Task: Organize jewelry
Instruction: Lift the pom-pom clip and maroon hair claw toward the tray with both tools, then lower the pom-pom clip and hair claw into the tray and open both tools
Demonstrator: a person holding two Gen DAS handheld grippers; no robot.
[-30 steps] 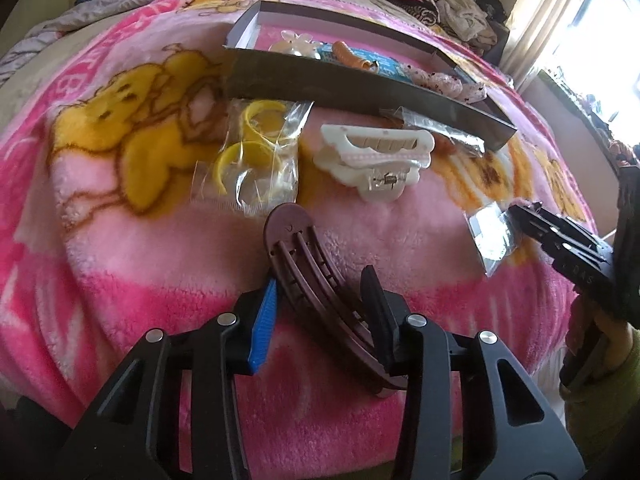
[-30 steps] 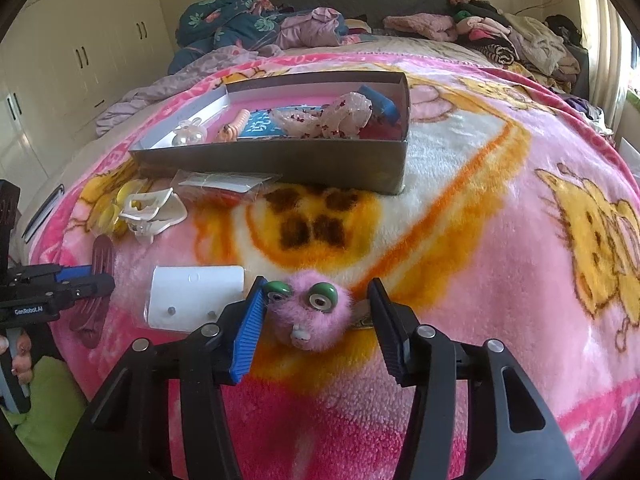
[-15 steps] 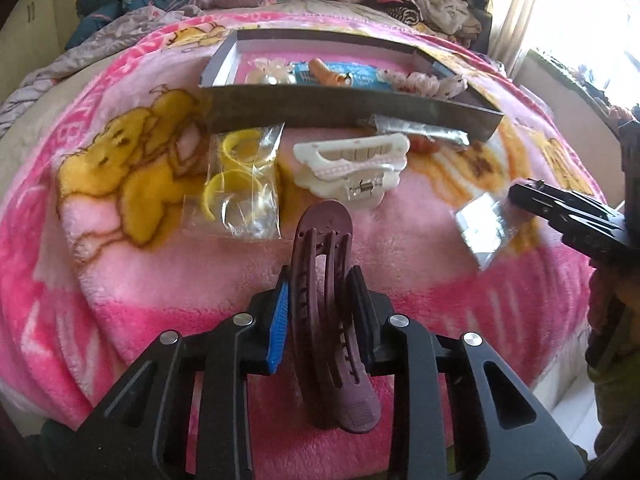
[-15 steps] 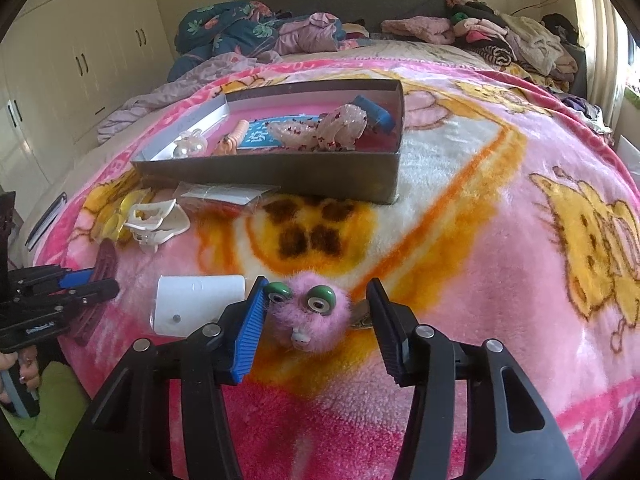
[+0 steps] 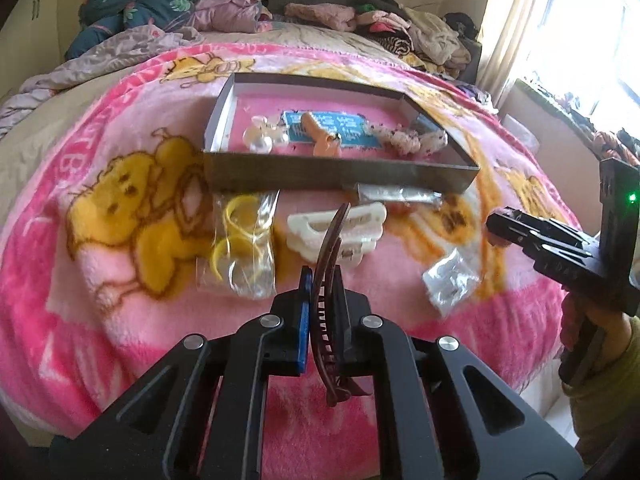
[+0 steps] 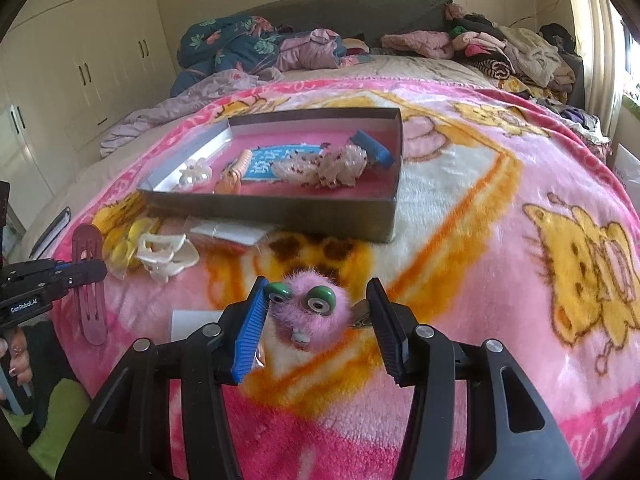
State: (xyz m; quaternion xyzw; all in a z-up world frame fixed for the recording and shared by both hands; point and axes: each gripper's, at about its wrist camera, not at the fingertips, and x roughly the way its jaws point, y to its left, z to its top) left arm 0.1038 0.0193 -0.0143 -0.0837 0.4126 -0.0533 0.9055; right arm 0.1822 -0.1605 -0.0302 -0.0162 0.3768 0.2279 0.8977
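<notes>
My left gripper is shut on a maroon hair clip, which stands edge-on above the pink blanket; the right wrist view shows that clip held at the far left. A pink fuzzy hair clip with green eyes sits in my right gripper, which is shut on it; in the left wrist view that gripper hovers at the right. Beyond both lies a shallow grey box with a pearl flower clip, an orange coil, a blue card and a spotted white scrunchie inside.
In front of the box lie a bag of yellow hair rings, a white claw clip, a silvery packet and a small clear packet. Piled clothes and bedding fill the far side of the bed. A window is at the right.
The left jaws closed on the maroon clip, which turned from slanting to edge-on and rose off the blanket. The right gripper kept its hold on the pink fuzzy clip.
</notes>
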